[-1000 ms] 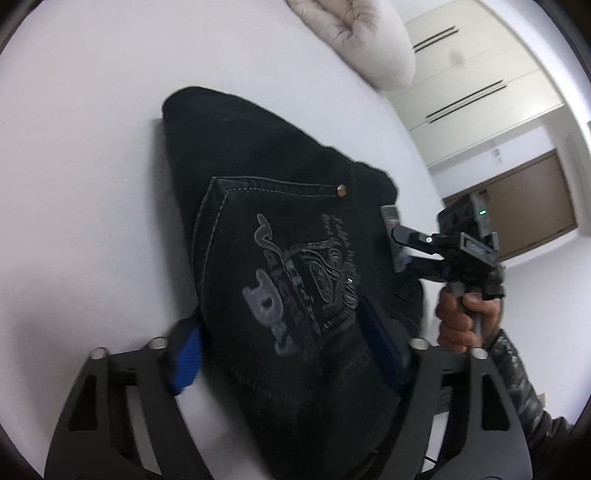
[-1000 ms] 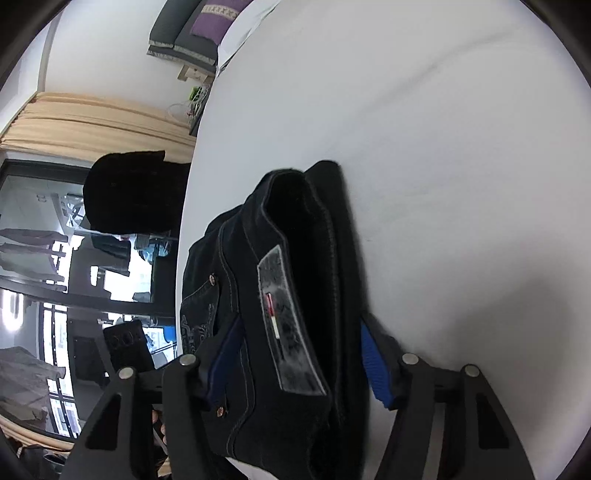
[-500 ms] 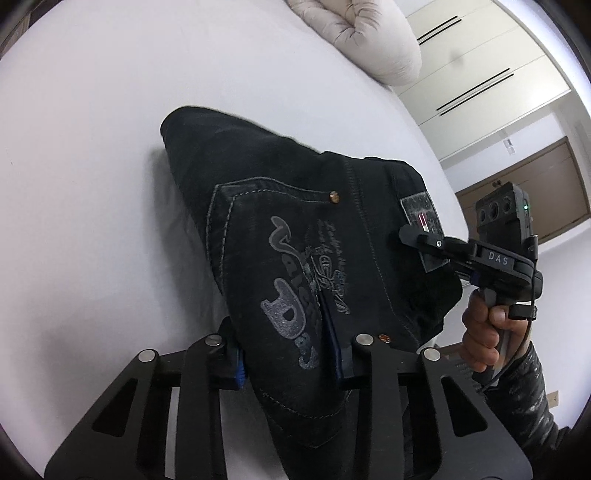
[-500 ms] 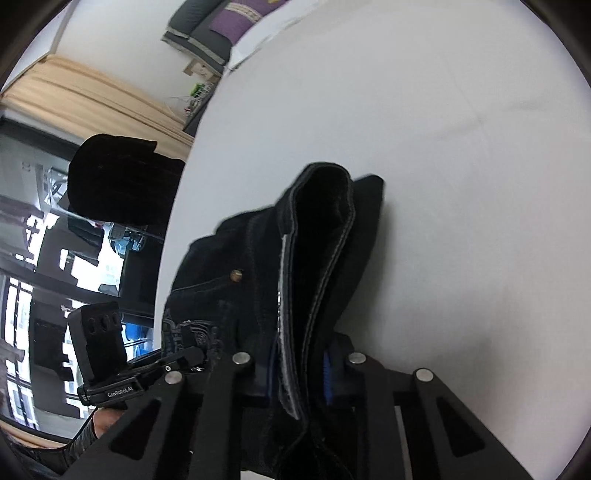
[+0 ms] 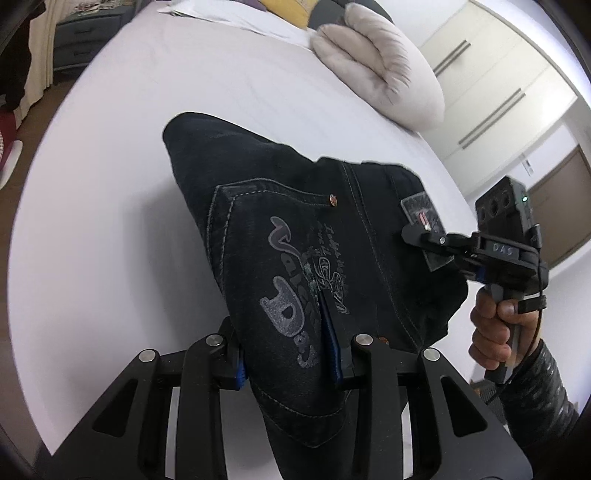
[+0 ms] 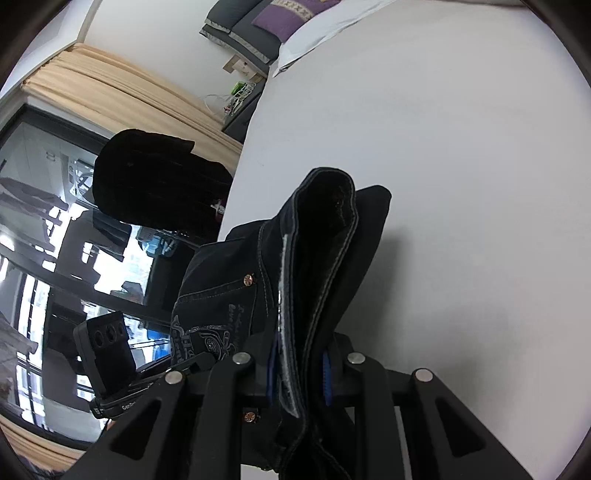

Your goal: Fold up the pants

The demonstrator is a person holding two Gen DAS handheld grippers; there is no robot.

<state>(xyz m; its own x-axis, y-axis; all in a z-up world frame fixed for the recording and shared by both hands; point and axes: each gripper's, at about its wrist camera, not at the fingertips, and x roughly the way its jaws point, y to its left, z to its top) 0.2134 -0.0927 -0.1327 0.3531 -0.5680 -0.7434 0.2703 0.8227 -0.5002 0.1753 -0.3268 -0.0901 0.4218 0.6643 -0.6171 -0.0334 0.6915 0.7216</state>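
Observation:
Dark denim pants (image 5: 280, 229) with a printed back pocket hang lifted over the white bed (image 5: 110, 184), their far end still resting on the sheet. My left gripper (image 5: 288, 354) is shut on the pocket side of the waist. In the same view the right gripper (image 5: 413, 236) clamps the waistband at its grey label, a hand on its handle. From the right wrist, the right gripper (image 6: 299, 373) is shut on the bunched waistband of the pants (image 6: 325, 251), and the left gripper's body (image 6: 107, 354) shows at lower left.
A beige pillow (image 5: 384, 70) lies at the head of the bed, with purple and grey cushions (image 6: 269, 18) beyond. A dark chair (image 6: 155, 188) and tan curtains (image 6: 122, 88) stand by the window at the bed's side. Wardrobe doors (image 5: 491, 81) fill the far wall.
Both grippers closed on the pants' waist, then lifted it off the bed. The right gripper swung across with its end, so the cloth now hangs between them.

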